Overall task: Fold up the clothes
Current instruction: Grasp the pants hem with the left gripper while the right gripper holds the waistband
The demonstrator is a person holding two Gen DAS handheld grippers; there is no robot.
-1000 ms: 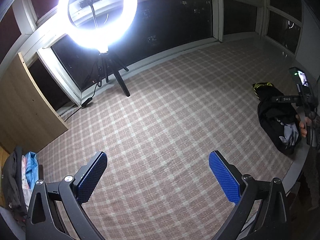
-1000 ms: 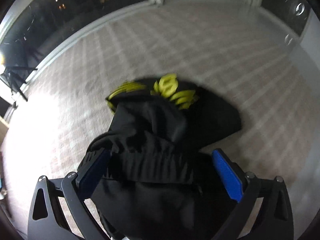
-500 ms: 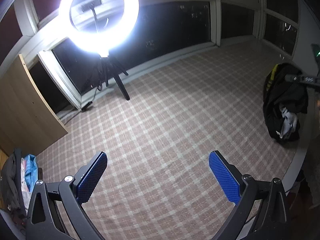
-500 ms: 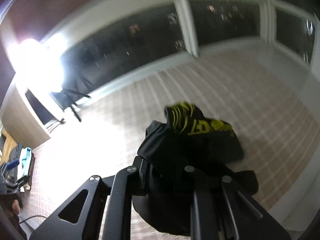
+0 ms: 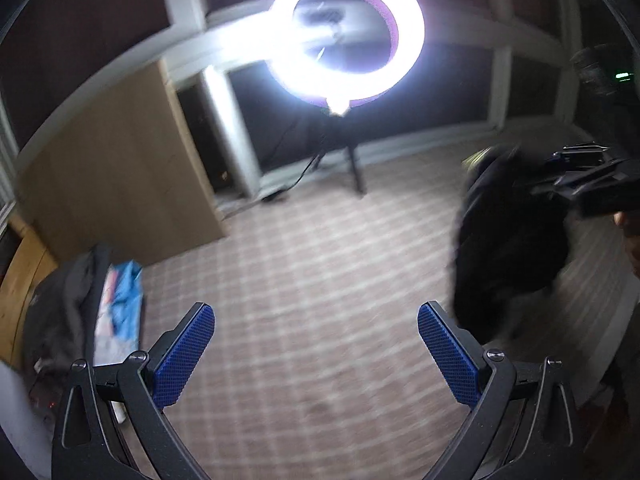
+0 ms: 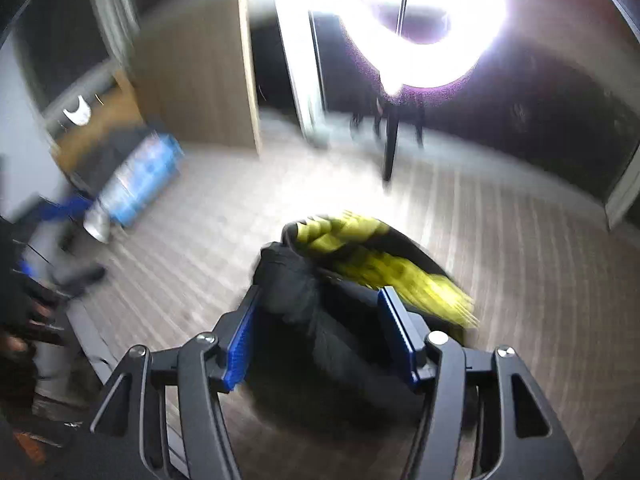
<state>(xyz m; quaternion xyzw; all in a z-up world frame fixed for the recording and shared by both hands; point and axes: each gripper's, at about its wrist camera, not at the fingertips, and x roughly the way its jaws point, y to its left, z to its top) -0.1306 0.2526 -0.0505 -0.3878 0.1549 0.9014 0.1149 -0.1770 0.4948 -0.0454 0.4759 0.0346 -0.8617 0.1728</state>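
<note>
Plaid cloth (image 5: 320, 280) is covering the whole surface under me. I'm seeing a ring light (image 5: 348, 32) glaring before dark windows, a wood panel (image 5: 116, 176) and piled clothes (image 5: 80, 304) at left. My right gripper (image 6: 320, 336) is clamping the black garment (image 6: 320, 320) aloft; my left gripper (image 5: 316, 352) is hanging spread, empty.

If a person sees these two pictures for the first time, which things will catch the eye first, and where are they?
First comes the glaring white ring light on its tripod, standing at the far edge of the checked pink-beige cloth surface. Next is the bunched black garment with yellow print, gripped between the blue pads of the right gripper. The left gripper is open and empty above the cloth.
</note>
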